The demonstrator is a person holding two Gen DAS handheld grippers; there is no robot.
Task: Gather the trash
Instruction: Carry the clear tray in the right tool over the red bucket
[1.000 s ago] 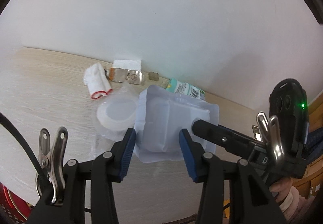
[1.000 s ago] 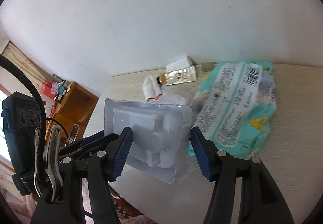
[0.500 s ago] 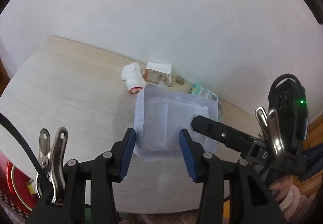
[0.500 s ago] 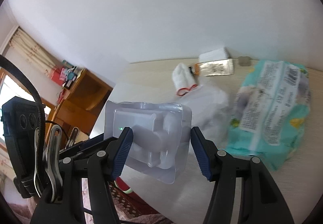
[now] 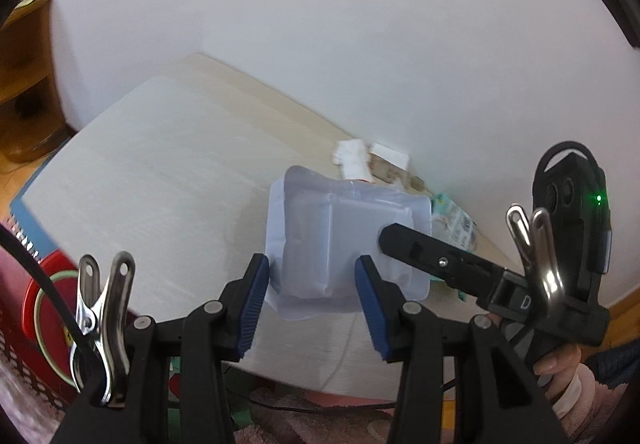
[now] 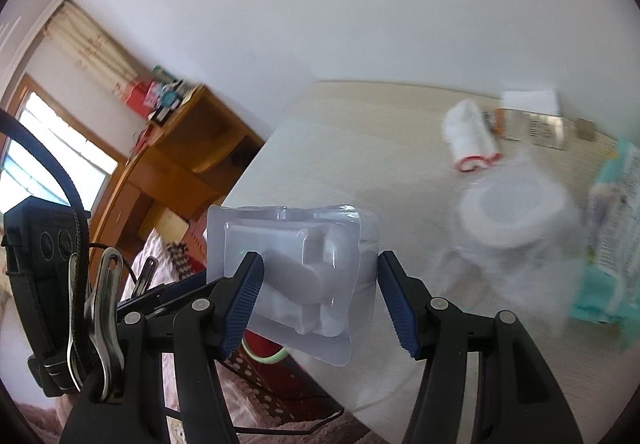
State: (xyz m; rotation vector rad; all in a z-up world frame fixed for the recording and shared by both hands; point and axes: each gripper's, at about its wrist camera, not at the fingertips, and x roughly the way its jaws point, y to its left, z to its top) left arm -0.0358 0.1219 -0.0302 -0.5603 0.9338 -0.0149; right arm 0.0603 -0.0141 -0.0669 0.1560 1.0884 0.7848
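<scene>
A clear plastic blister tray [image 5: 340,236] hangs above the pale wooden table [image 5: 160,172], near its left end. My left gripper [image 5: 312,304] is shut on it, blue pads at either side of its moulded part. My right gripper [image 6: 320,296] is shut on the same tray [image 6: 296,244] across its width, and one of its black fingers [image 5: 440,260] shows at the tray's right side. More trash lies by the wall: a white roll with red trim [image 6: 472,140], a gold sachet [image 6: 532,124], a clear lid in plastic film [image 6: 516,208] and a teal packet [image 6: 612,228].
A red round container [image 5: 44,308] stands on the floor below the table's left edge, on a pink patterned cover. A wooden shelf unit [image 6: 188,148] stands to the left past the table. A hand [image 5: 560,372] holds the right gripper's handle.
Both grippers have carried the tray leftward over the table. The trash pile by the wall has slid right in both views, and the table's left edge and the red container have come into sight.
</scene>
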